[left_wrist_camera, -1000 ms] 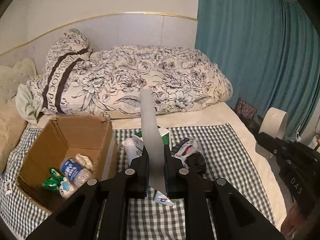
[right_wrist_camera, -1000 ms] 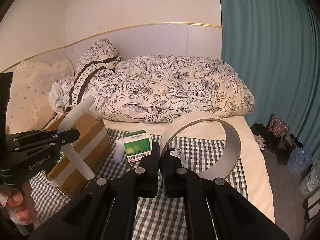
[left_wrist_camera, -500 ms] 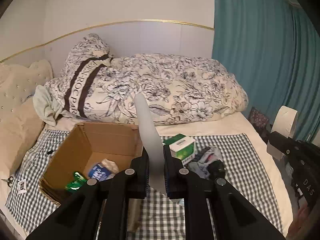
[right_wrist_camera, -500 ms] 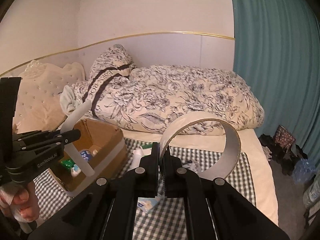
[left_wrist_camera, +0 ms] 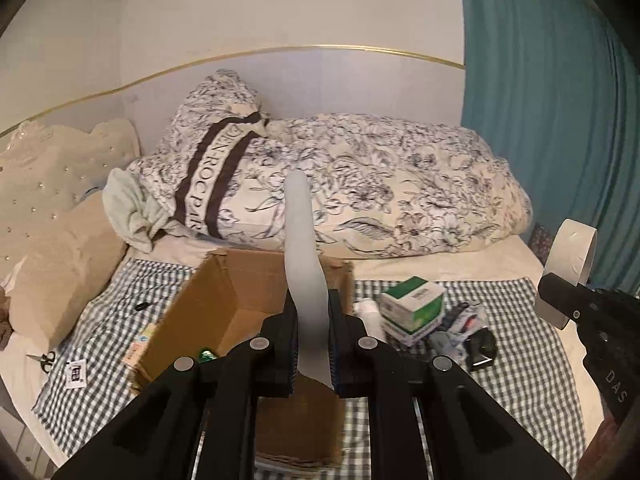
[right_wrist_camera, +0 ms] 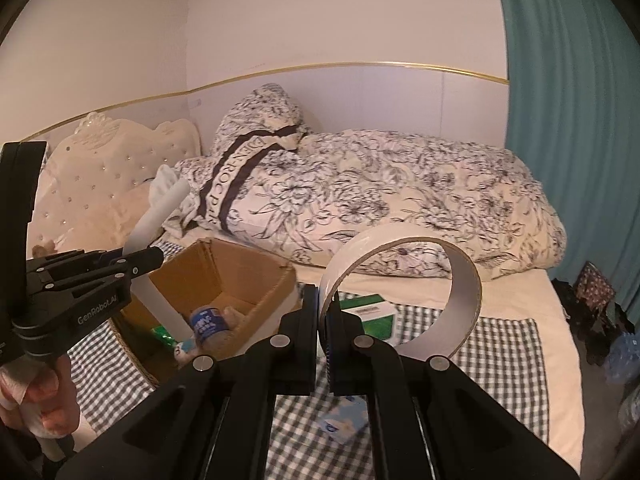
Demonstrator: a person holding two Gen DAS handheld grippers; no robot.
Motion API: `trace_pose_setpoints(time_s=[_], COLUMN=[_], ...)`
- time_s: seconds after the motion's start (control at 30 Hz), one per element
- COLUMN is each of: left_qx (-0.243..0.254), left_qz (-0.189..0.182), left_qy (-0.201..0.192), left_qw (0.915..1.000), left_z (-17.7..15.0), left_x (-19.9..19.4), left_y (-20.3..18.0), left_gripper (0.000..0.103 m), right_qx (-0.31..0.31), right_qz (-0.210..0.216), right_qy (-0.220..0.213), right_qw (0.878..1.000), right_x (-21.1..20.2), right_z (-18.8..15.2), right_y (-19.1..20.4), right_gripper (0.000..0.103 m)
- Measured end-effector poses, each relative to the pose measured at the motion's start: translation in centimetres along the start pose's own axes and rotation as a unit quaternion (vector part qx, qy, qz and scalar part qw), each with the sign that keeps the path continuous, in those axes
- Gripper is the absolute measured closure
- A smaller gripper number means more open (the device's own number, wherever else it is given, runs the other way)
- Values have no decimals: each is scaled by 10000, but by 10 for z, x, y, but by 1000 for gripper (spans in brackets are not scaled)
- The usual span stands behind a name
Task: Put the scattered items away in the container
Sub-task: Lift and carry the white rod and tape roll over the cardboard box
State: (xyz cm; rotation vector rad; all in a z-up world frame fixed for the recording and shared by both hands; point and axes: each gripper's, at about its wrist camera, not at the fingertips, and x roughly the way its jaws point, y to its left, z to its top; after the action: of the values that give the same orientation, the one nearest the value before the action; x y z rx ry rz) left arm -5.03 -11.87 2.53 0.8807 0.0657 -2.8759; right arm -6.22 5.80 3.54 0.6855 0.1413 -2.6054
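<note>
You see a matt brown cardboard box (left_wrist_camera: 224,304) on a checked woven cloth (left_wrist_camera: 520,360), a smooth pale plastic tube (left_wrist_camera: 302,264), glossy tape roll (right_wrist_camera: 460,292), and matt black plastic grippers.

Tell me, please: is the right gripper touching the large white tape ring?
Touching. In the right wrist view, the right gripper has its fingers shut on the band of the large white tape ring.

Both grippers drifted leftward toward cardboard box (left_wrist_camera: 224,304).
</note>
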Motion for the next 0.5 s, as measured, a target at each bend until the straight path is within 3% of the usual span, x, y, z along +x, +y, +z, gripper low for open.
trace_pose_setpoints(time_s=[0.5], left_qx=[-250], left_qz=[497], left_qy=[247], left_qw=[9981], left_z=[-10], left_x=[25], left_y=[70], left_gripper=[91], right_qx=[-236], right_qz=[591], right_qy=[190], right_qw=[9978], right_x=[55], right_z=[11], right_y=[65], right_gripper=[100])
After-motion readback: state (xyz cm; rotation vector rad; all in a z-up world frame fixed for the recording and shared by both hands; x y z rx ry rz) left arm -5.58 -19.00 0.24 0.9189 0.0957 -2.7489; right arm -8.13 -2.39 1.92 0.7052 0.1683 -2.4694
